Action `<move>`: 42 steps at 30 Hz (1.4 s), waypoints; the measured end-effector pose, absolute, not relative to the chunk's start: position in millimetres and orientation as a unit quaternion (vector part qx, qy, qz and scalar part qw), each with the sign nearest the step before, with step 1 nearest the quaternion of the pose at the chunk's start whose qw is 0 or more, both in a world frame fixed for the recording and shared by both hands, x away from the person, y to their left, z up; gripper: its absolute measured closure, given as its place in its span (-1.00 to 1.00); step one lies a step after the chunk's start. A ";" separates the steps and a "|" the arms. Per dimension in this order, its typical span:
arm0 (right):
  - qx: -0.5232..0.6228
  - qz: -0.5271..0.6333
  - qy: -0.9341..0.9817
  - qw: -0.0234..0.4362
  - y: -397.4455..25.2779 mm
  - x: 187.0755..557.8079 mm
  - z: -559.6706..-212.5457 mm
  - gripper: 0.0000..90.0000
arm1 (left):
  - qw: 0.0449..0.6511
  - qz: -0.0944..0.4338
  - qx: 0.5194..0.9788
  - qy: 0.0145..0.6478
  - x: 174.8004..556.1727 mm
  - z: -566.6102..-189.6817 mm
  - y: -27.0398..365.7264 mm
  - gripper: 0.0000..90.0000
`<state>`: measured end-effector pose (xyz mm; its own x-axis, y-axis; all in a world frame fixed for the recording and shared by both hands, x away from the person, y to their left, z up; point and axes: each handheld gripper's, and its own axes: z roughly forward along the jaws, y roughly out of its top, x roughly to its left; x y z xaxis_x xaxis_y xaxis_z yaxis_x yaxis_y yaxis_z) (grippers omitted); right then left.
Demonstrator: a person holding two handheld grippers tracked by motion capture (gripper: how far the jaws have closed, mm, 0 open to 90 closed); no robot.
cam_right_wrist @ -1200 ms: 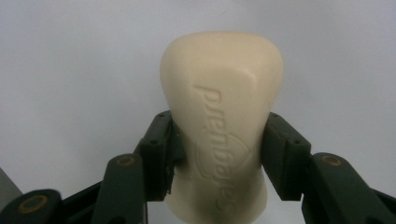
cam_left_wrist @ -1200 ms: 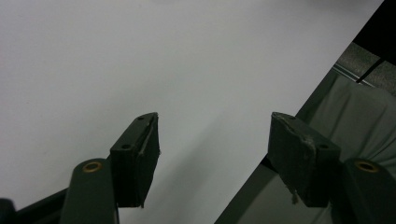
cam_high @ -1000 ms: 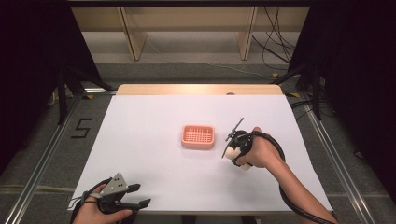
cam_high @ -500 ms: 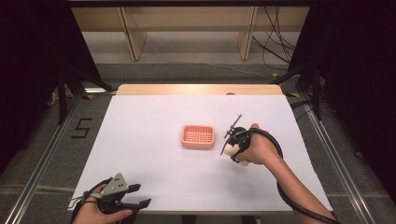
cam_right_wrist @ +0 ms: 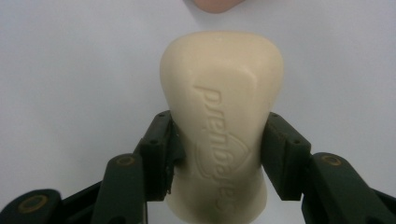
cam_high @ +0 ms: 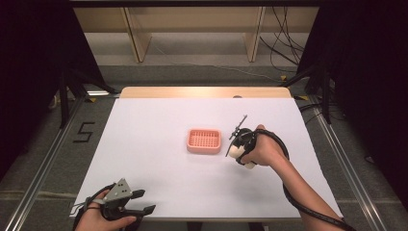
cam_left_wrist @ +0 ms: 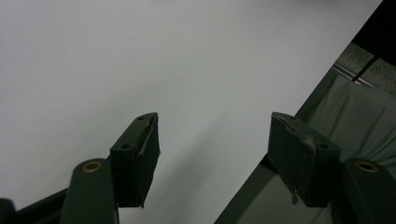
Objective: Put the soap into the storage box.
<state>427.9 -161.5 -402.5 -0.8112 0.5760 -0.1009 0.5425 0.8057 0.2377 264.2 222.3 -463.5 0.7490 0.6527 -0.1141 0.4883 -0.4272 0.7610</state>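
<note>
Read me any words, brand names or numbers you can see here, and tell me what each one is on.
"5": dark numeral on the grey floor left of the table.
Embossed brand word on the soap bar held in the right gripper: roughly "prender...", not surely readable.

I see a white table with a bare wooden strip along its far edge. One pink slotted soap dish lies directly on it, near the middle, slightly right of centre.
</note>
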 end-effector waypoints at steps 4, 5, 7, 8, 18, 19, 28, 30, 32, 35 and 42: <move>0.288 0.101 0.949 0.083 -160.3 429.6 -401.8 0.13 | 0.415 0.100 0.838 0.340 264.2 -463.6 221.9 -0.25; 0.291 0.100 0.948 0.084 -159.7 429.5 -401.5 0.13 | 0.415 0.100 0.838 0.340 264.2 -463.6 221.9 -0.25; 0.292 0.101 0.948 0.083 -159.3 430.0 -401.1 0.13 | 0.414 0.100 0.838 0.340 264.2 -463.5 222.1 -0.25; 0.284 0.103 0.949 0.087 -159.7 431.0 -401.1 0.13 | 0.414 0.100 0.838 0.340 264.2 -463.5 222.1 -0.25; 0.289 0.103 0.948 0.089 -157.1 433.2 -400.2 0.13 | 0.415 0.101 0.838 0.340 264.2 -463.2 222.2 -0.25; 0.292 0.103 0.947 0.088 -156.8 433.4 -399.9 0.13 | 0.415 0.100 0.838 0.340 264.2 -463.2 222.2 -0.25; 0.279 0.109 0.950 0.094 -155.6 436.4 -398.4 0.13 | 0.414 0.100 0.839 0.339 264.1 -463.0 222.3 -0.25; 0.281 0.112 0.948 0.096 -155.3 436.8 -398.3 0.13 | 0.415 0.100 0.839 0.339 264.1 -463.0 222.4 -0.25; 0.283 0.111 0.948 0.097 -154.6 436.9 -398.1 0.13 | 0.415 0.101 0.839 0.339 264.2 -462.8 222.5 -0.25; 0.283 0.113 0.947 0.098 -153.5 437.5 -397.8 0.13 | 0.415 0.101 0.838 0.339 264.2 -462.9 222.3 -0.25; 0.277 0.112 0.948 0.106 -152.1 440.0 -396.5 0.13 | 0.415 0.103 0.839 0.337 264.5 -462.6 222.6 -0.25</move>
